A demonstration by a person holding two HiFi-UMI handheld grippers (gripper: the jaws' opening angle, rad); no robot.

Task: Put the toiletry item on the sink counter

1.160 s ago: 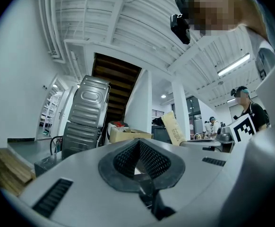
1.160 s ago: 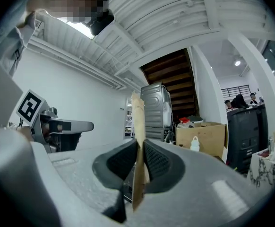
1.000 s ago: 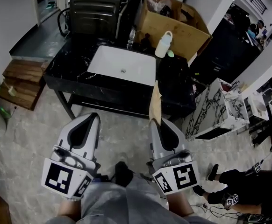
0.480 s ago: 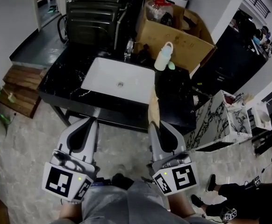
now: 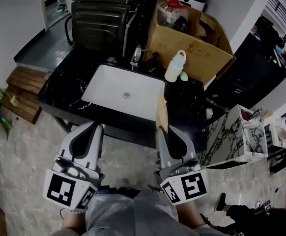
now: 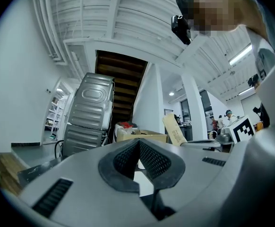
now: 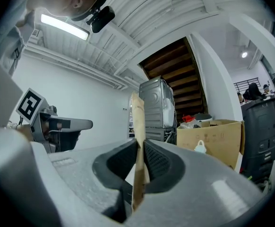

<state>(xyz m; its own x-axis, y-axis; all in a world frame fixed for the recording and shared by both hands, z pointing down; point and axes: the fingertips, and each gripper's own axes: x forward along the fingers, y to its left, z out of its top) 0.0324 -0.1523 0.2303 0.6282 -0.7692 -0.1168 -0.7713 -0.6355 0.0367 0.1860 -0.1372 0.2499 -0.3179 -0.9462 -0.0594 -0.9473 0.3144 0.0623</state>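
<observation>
Almost at the sink now

Counter has come closer. The right gripper pinches the tan packet upright, not set down yet; the left gripper has its jaws together, empty.

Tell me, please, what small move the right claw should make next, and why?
Probably move the right claw forward and level until the brown packet is over the bare black counter right of the white basin. The claw is shut on the upright packet, and in the head view its body sits over the floor near the counter's front edge, so a release here might miss.
</observation>
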